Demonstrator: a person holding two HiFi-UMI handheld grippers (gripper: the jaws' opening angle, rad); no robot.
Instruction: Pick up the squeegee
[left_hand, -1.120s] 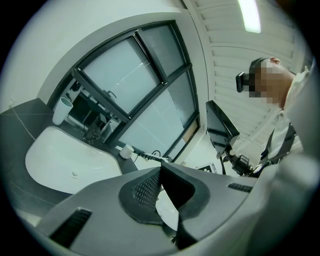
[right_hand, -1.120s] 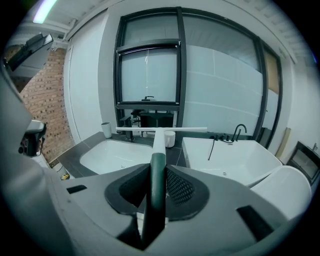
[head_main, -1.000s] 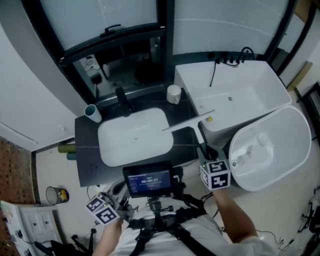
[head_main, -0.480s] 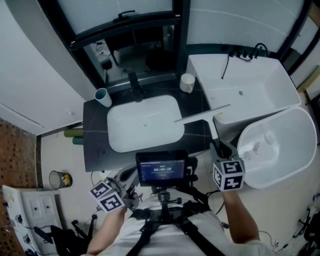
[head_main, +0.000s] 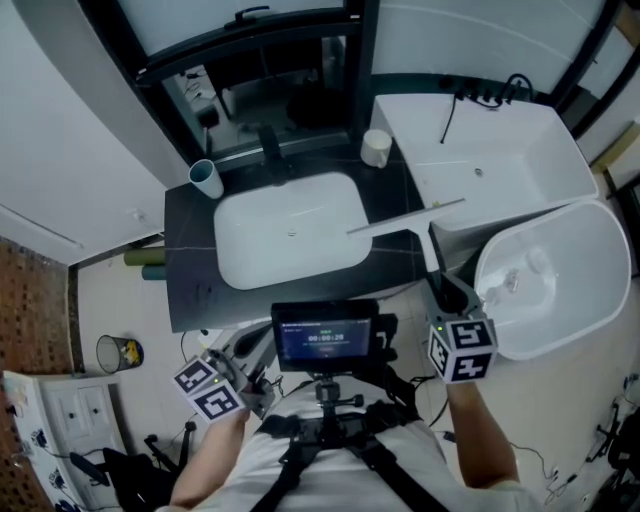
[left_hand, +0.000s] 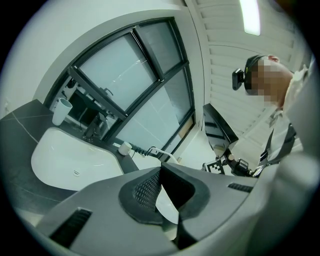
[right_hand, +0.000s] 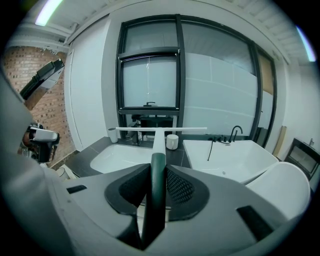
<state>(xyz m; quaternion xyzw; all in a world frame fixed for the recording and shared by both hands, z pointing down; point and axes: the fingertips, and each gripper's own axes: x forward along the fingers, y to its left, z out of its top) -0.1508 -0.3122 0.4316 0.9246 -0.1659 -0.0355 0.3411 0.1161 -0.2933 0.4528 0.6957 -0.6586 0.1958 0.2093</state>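
My right gripper (right_hand: 158, 176) is clamped tight on the dark handle of the squeegee (right_hand: 158, 137), jaws closed down to the handle's width. The white blade runs crosswise in the air beyond the tips. In the head view the right gripper (head_main: 447, 294) sits just off the counter's front right corner. The squeegee (head_main: 405, 217) reaches out over the dark countertop (head_main: 190, 272), its far blade end above the right rim of the white basin (head_main: 290, 228).

My left gripper (left_hand: 161, 172) has its pad tips together with nothing between them. It hangs low by my body in the head view (head_main: 252, 388).

Against a second ago, the grip is unchanged and the blade end still overlaps the basin's right rim. The whole scene has slid up and right in the head view.

The screen (head_main: 325, 336) on my chest shows a row of digits too small to read. I can read no brand or label anywhere.
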